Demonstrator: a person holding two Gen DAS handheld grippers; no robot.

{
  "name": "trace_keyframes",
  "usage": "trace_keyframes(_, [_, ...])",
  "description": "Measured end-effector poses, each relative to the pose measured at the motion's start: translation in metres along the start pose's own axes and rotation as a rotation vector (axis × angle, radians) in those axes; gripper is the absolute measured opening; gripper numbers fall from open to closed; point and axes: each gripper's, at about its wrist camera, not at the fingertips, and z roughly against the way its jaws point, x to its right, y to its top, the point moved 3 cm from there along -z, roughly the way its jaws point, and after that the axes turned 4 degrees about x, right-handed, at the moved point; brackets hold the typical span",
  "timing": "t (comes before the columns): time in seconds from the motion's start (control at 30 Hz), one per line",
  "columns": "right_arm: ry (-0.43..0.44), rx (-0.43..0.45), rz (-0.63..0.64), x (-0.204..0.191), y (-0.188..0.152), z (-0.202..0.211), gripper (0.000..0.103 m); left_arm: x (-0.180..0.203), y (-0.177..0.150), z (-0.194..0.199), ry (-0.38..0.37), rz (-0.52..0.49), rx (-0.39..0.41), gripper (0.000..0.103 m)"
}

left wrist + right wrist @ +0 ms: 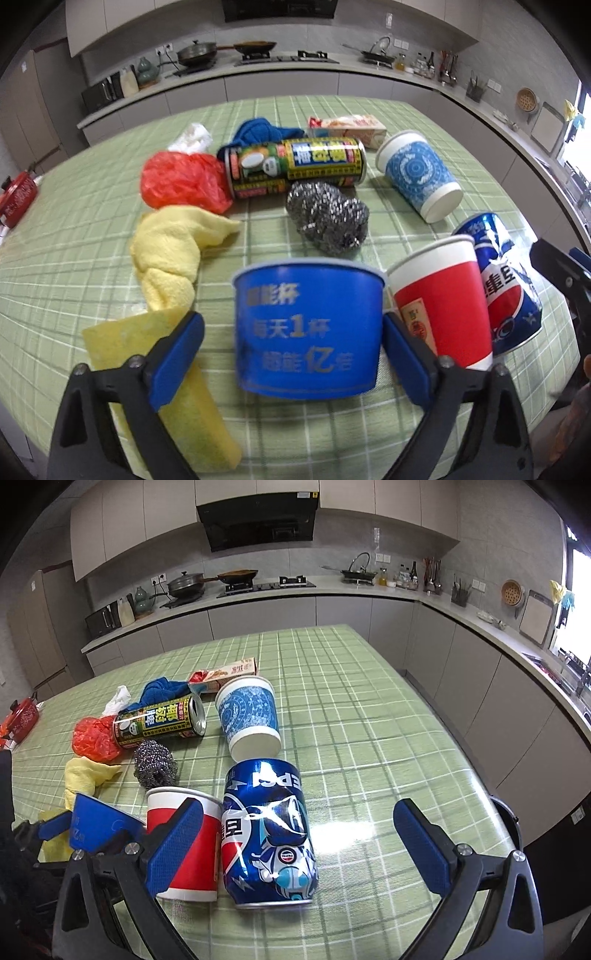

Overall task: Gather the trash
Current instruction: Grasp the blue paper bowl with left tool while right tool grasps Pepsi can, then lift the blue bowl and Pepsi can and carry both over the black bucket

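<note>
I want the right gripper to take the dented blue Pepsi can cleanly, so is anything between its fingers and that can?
Nothing visible blocks it. The Pepsi can lies on its side between the open fingers of the right gripper. The red paper cup lies right beside the can, partly behind the left finger, so it could get bumped.

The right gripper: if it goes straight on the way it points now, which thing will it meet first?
Most likely the crushed blue Pepsi can, which lies on its side between the open fingers of the right gripper, nearer the left pad. The red paper cup sits beside it, partly behind that pad. Depth is uncertain.
</note>
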Motion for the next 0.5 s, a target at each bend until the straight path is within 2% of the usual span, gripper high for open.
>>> trace_keyframes(0.07, [0.001,-0.011,-0.002,0.0,-0.001,-0.006,0.103,-0.002,-0.003,-0.004,-0.025,0.011,-0.02,0.079])
trace_keyframes(0.23, [0.005,-0.045,-0.007,-0.001,-0.006,-0.02,0.103,-0.005,-0.007,-0.002,-0.064,0.042,-0.016,0.078])
trace_keyframes(0.5, [0.034,-0.075,-0.018,0.001,-0.012,-0.034,0.103,-0.008,-0.009,0.0,-0.07,0.062,-0.003,0.077])
